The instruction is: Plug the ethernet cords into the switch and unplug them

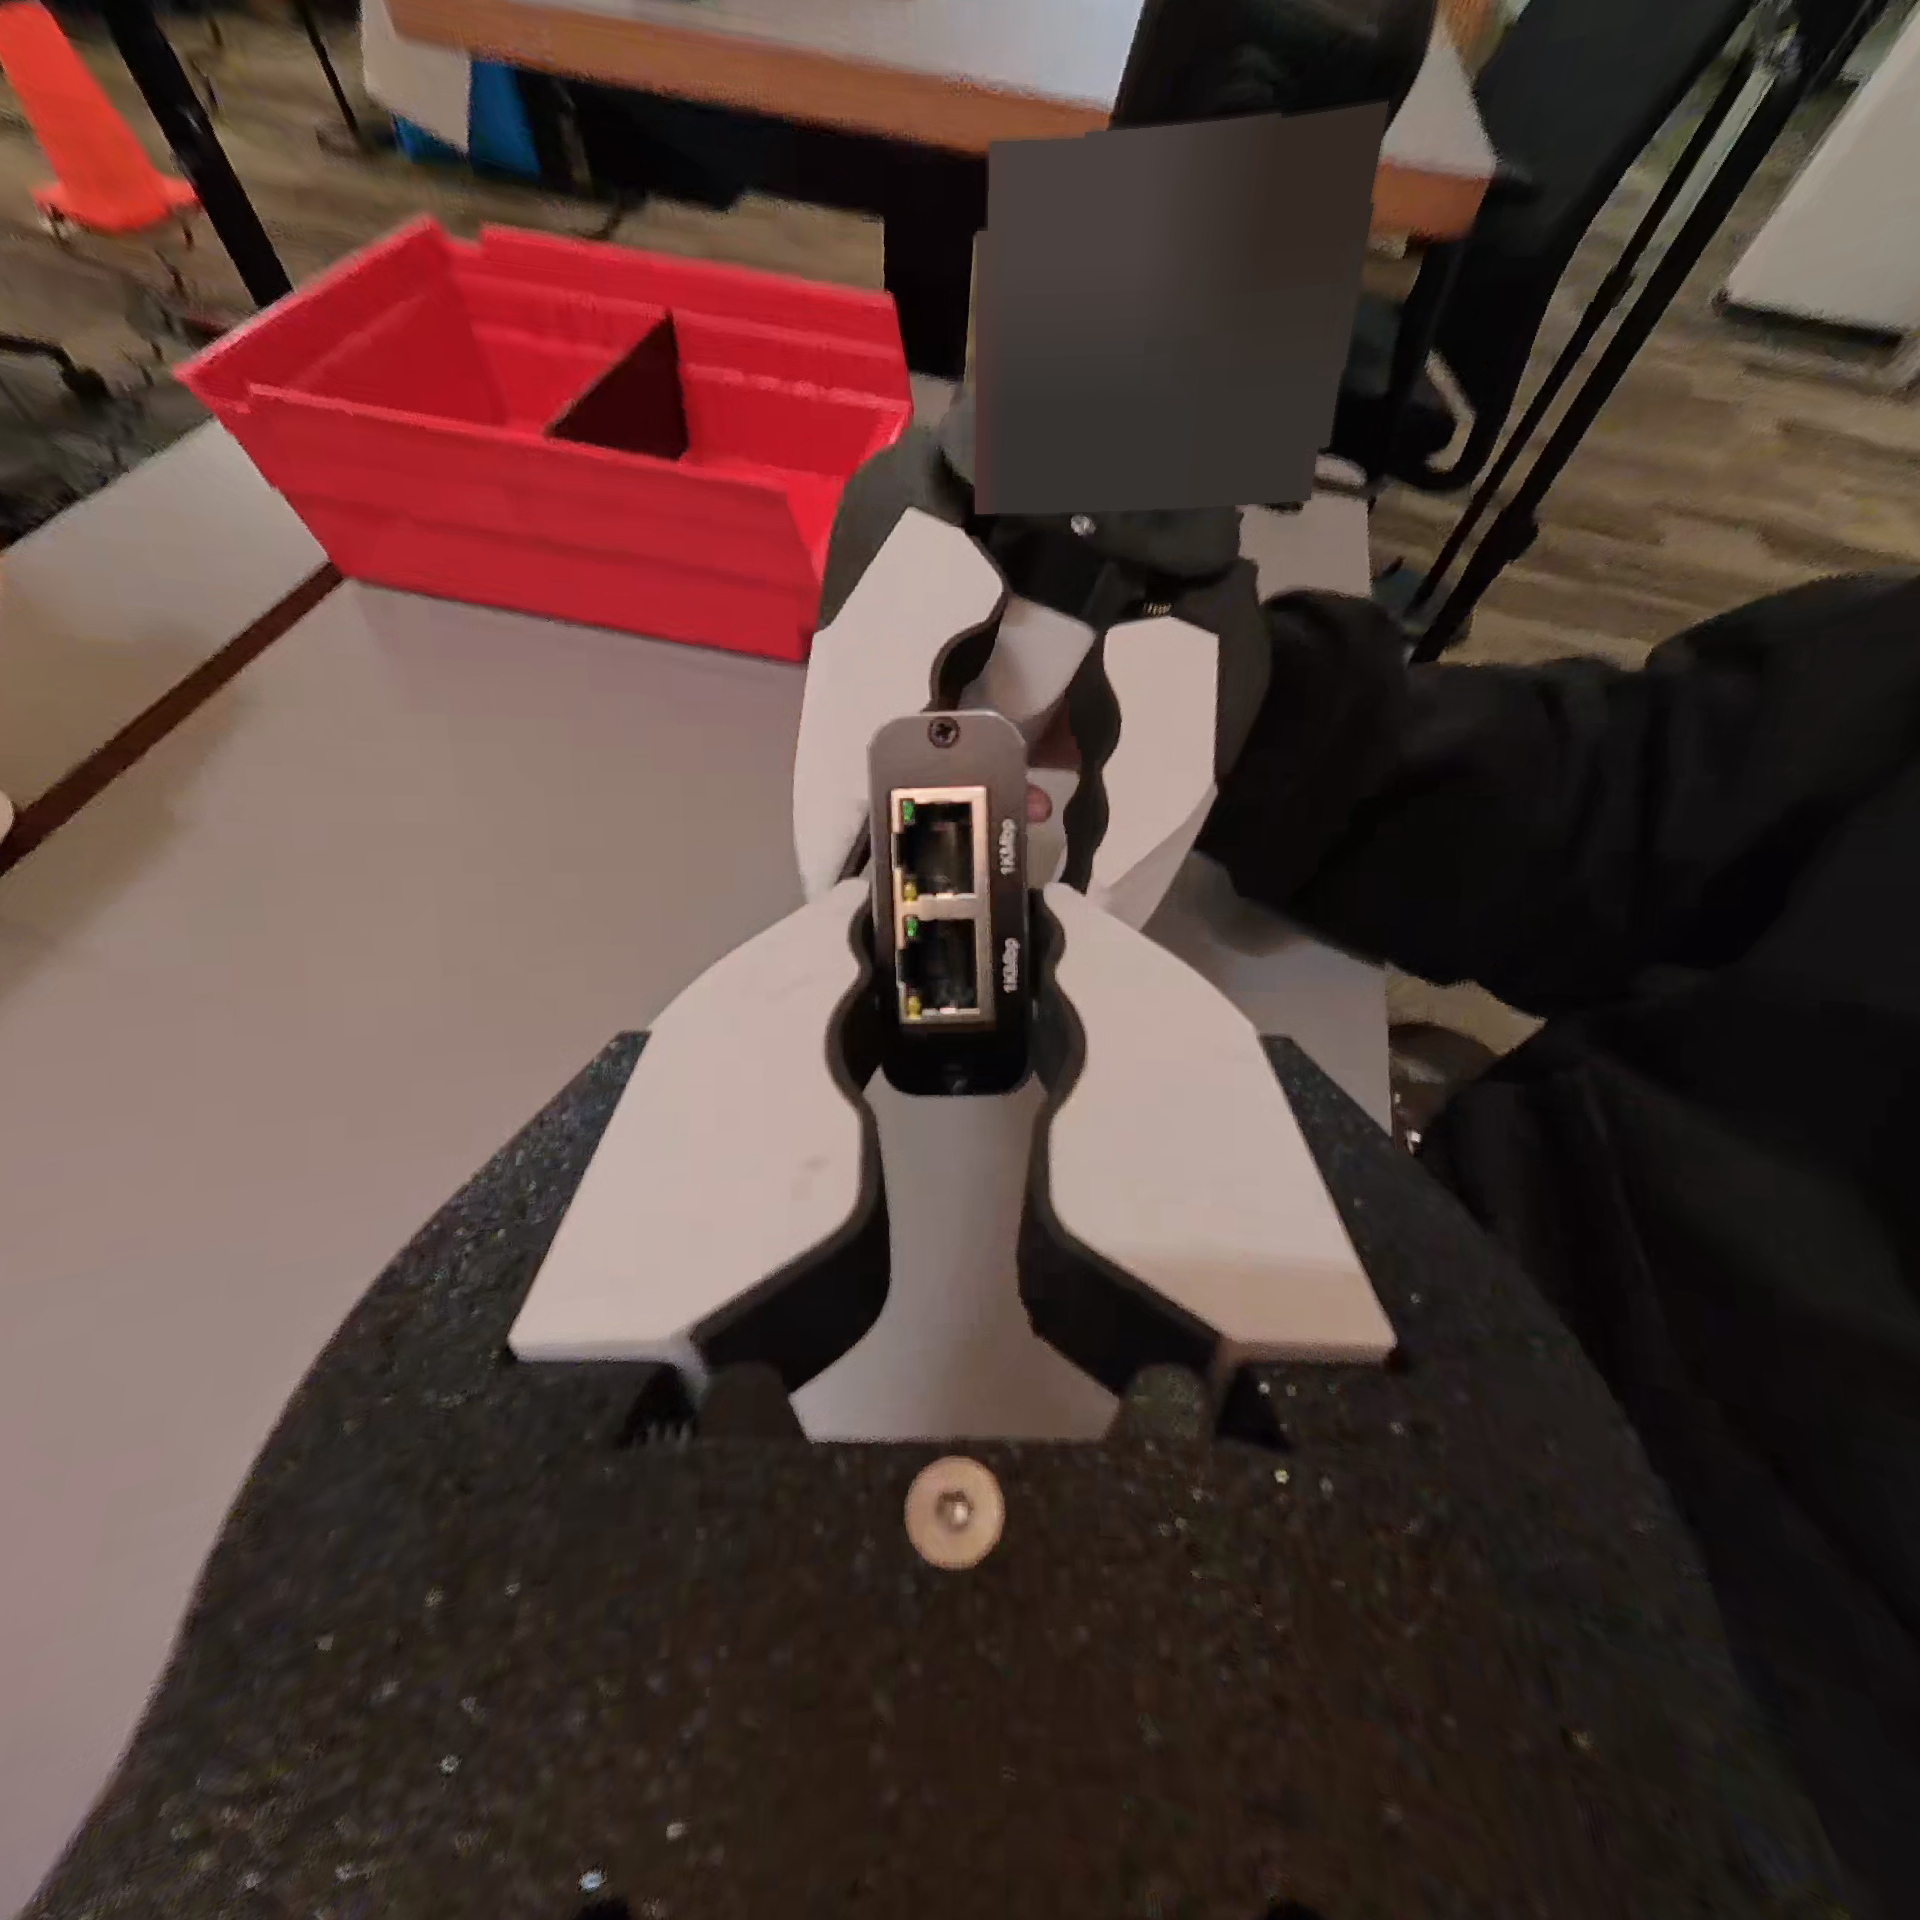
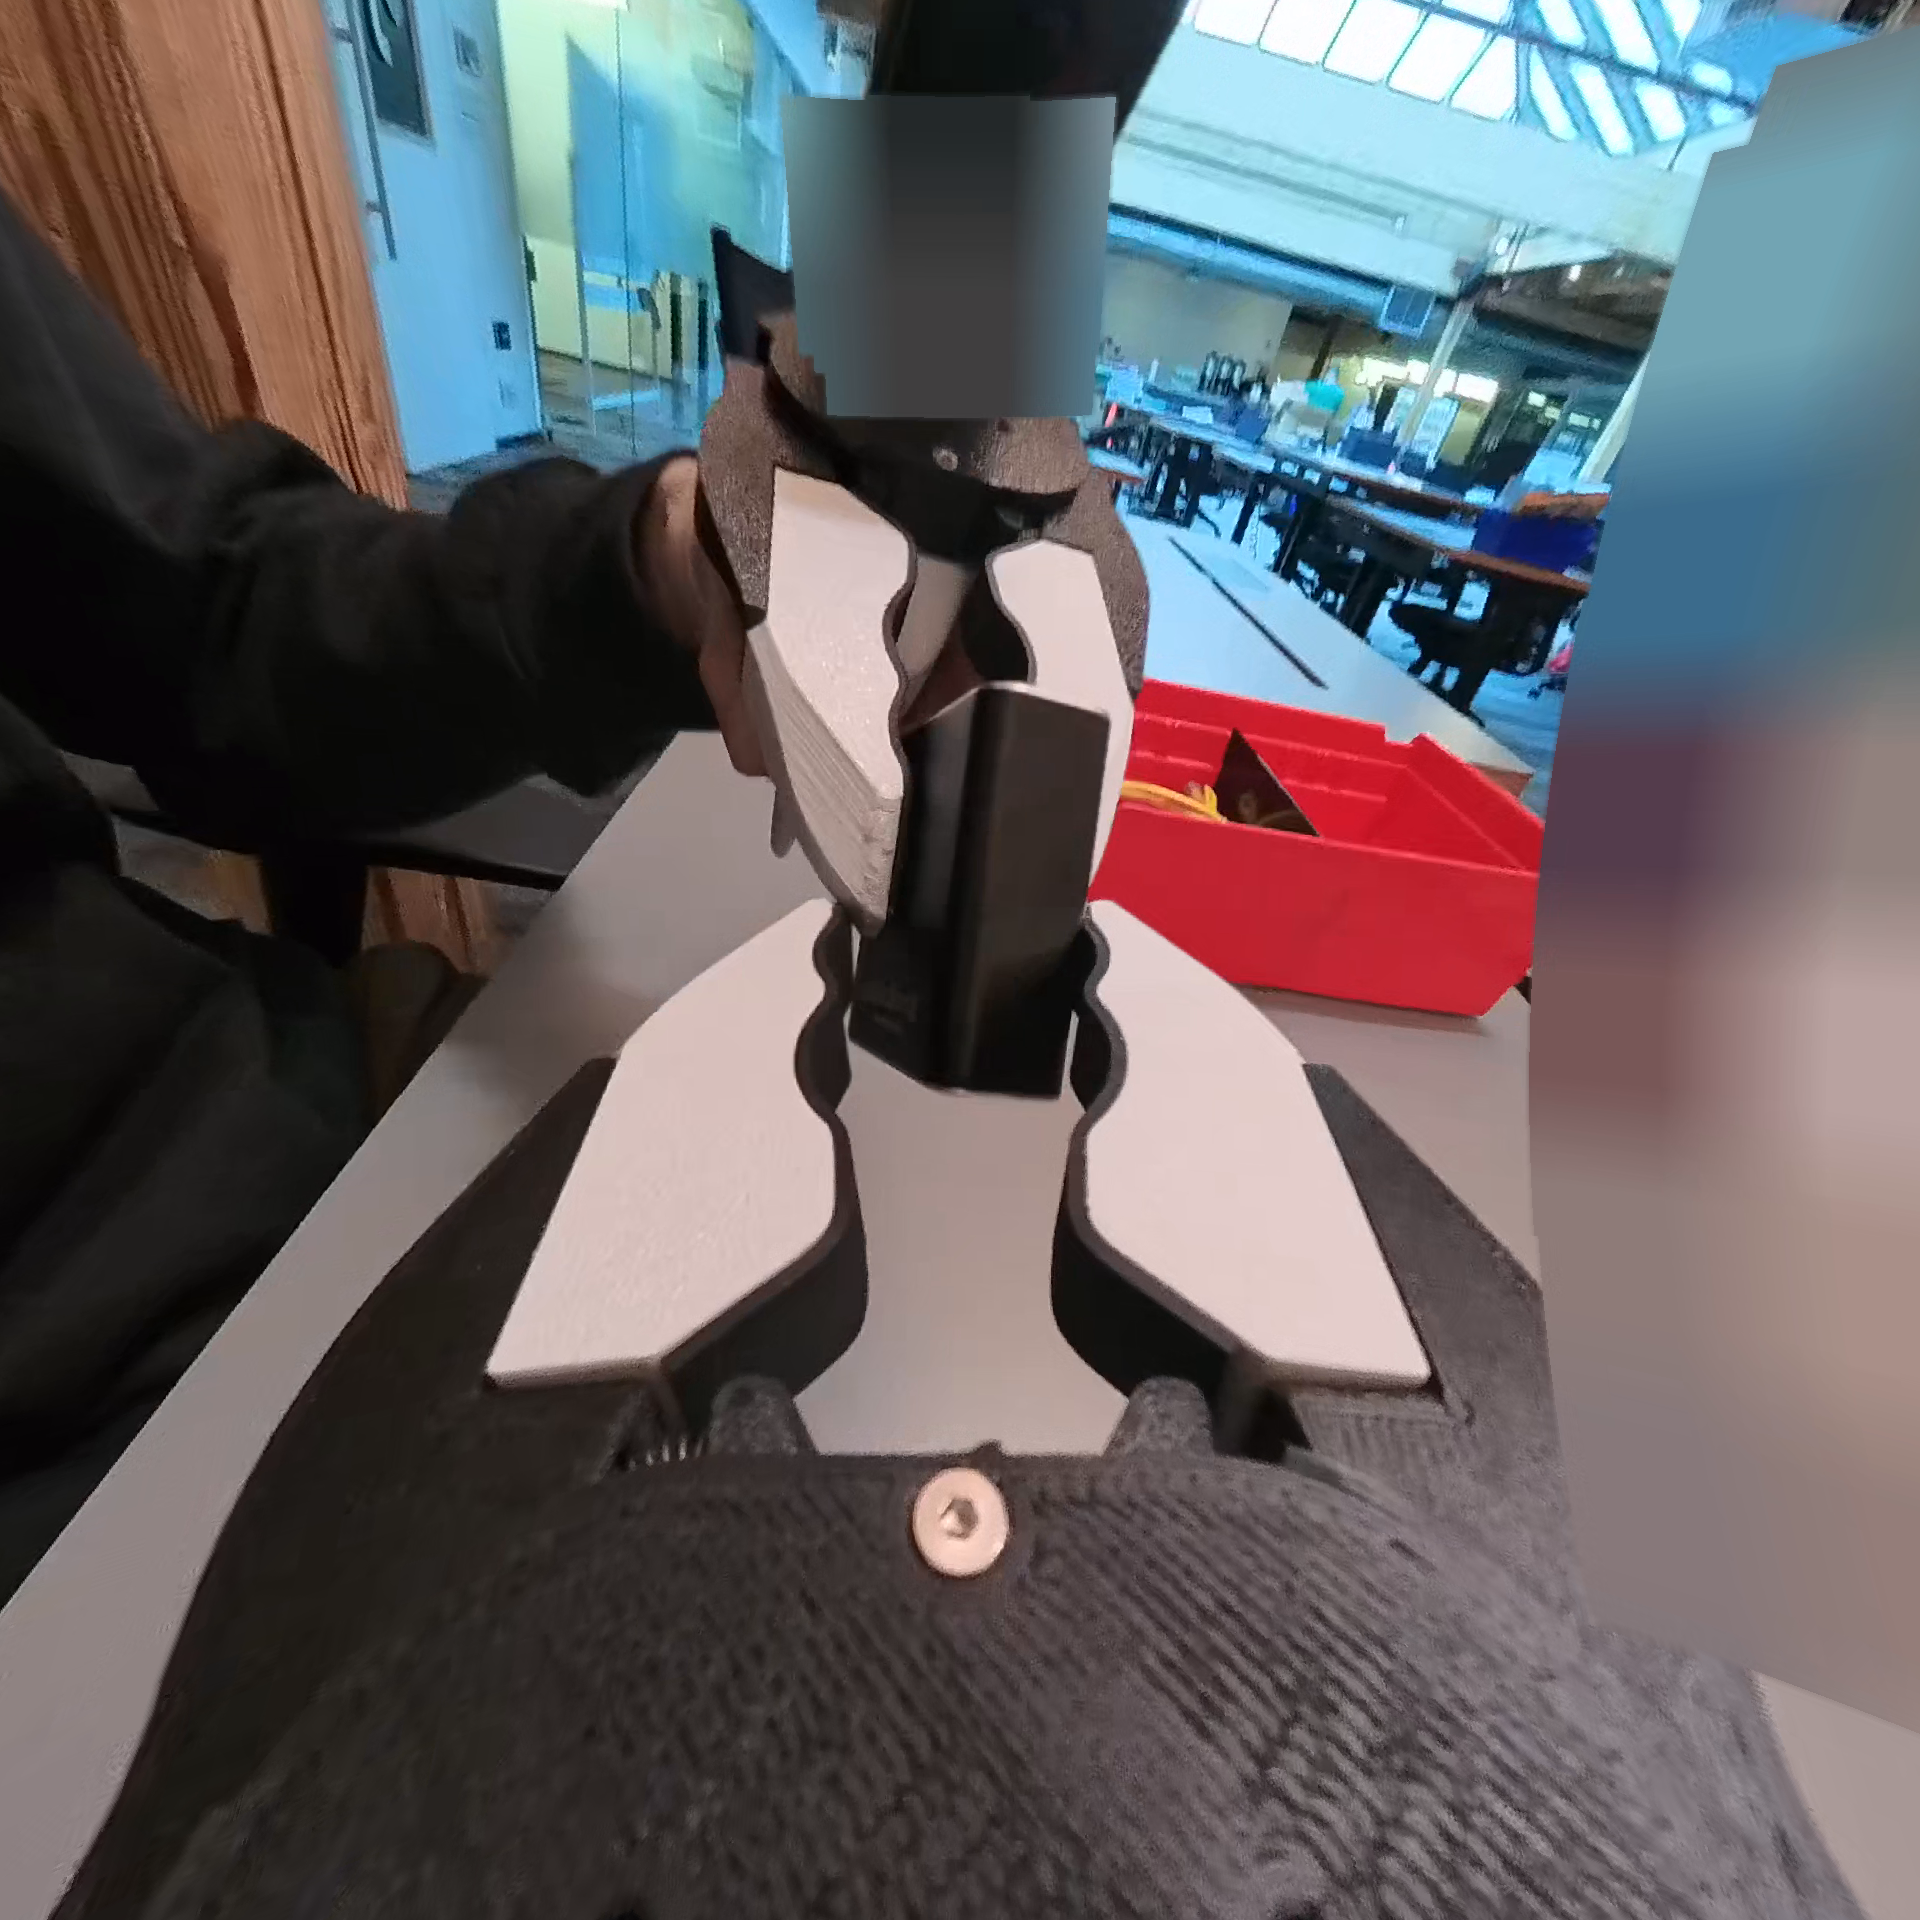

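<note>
Switch (image 1: 951, 914) gripped by both the left gripper (image 1: 951, 971) and right gripper (image 2: 961, 982); both ports empty (cords in red bin (image 2: 1351, 883)), plugging not begun

Each camera sat on its own gripper, looking forward along the jaws at very close range. The two views faced one another across the grey worktop (image 1: 364, 883), sharing the black switch (image 1: 951, 914) and red bin (image 2: 1320, 894).

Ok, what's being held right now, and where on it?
The switch, by both: left gripper clamps its sides at the port end, right gripper appears to clamp the plain back end.
</note>
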Demonstrator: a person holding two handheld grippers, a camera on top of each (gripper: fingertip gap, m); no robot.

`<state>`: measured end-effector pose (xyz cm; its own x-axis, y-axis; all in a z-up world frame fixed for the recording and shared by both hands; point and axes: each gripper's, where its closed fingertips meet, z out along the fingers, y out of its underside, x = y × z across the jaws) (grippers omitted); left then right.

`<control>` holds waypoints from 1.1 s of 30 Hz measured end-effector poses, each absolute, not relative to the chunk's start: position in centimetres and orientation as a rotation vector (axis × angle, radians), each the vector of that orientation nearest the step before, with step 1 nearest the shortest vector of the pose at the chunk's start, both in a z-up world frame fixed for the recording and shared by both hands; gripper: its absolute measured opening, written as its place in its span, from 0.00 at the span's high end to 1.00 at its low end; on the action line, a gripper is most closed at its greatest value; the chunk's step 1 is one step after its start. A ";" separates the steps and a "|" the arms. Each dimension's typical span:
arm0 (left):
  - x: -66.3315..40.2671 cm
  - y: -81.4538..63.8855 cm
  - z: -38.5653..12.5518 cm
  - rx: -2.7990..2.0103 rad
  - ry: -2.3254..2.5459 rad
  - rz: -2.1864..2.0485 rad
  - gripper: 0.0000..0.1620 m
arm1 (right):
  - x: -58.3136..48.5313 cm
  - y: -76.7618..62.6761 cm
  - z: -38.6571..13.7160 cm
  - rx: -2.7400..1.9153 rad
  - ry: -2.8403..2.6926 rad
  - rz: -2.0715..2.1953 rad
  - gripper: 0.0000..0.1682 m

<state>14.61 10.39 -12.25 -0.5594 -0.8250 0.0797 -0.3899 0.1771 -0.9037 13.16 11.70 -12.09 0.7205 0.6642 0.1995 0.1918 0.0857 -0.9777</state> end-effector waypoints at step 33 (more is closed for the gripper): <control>13.5 10.4 -10.7 -0.866 2.007 -1.165 0.76 | 15.1 9.1 -9.0 -1.273 -0.722 0.440 0.85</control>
<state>13.55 10.43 -10.66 -0.5687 -0.7965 -0.2055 -0.2163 0.3859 -0.8968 15.09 9.11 -8.97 0.7069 0.6646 0.2423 0.0891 0.2562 -0.9625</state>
